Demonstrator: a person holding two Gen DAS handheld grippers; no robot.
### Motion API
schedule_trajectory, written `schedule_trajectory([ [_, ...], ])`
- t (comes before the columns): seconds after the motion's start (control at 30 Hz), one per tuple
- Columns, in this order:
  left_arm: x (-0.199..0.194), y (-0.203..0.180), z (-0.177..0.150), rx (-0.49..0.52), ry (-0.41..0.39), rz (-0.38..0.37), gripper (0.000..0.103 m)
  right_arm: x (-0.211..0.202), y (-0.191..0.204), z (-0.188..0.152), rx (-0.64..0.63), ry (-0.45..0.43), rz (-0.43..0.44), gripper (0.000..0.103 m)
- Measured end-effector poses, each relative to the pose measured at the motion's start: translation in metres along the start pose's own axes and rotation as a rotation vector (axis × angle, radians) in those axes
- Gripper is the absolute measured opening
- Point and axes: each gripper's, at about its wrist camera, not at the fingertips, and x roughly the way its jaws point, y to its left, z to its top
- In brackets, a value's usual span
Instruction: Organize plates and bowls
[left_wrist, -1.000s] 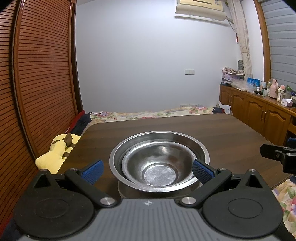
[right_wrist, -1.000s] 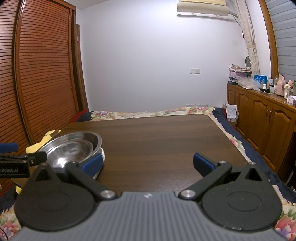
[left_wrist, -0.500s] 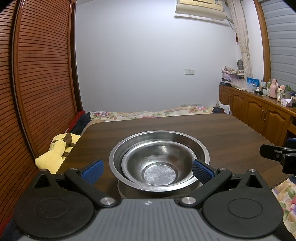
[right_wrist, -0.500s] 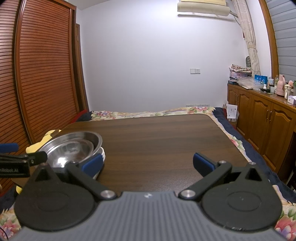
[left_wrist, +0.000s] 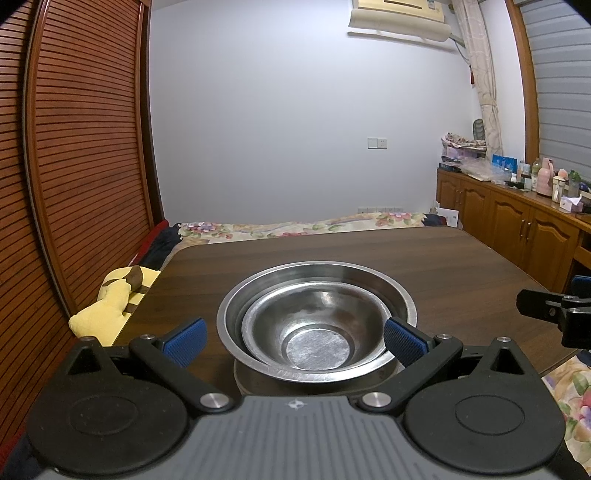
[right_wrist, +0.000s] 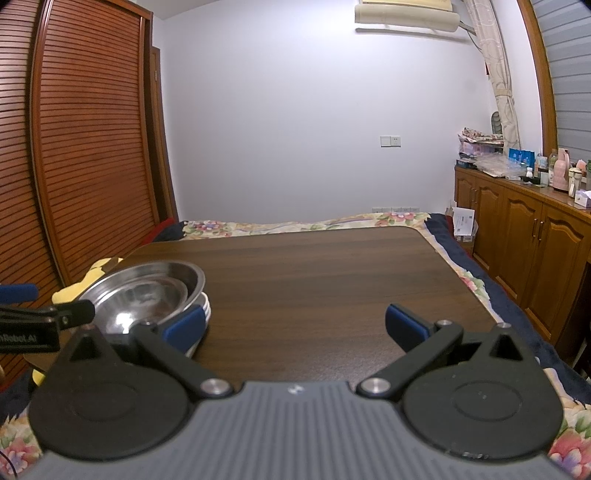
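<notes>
Holding my left tongs (left_wrist: 294, 338) spread wide and empty around the nested steel bowls (left_wrist: 316, 326) stacked on white plates (right_wrist: 205, 310) at the worktop (right_wrist: 314, 273) near-left corner, I should withdraw level, right tongs (right_wrist: 294, 325) likewise gaping, nudging nothing

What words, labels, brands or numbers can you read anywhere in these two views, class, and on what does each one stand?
"nRobot.AI": white print on the side of the left gripper, cut off at the frame's left edge, so the start is missing.
Blue boxes on the sideboard: print too small to read.
White paper leaning beside the sideboard: print too blurred to read.
</notes>
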Motion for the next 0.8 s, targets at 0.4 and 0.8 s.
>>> schedule_trajectory([
  [0.4, -0.0003, -0.0011, 0.0021, 0.001, 0.001, -0.002, 0.103, -0.0006, -0.0014, 0.0002, -0.002, -0.004, 0.0, 0.103],
  [0.8, 0.0009, -0.0012, 0.0028, 0.001, 0.003, -0.004, 0.103, -0.0006, -0.003, -0.0006, 0.003, -0.001, 0.002, 0.103],
])
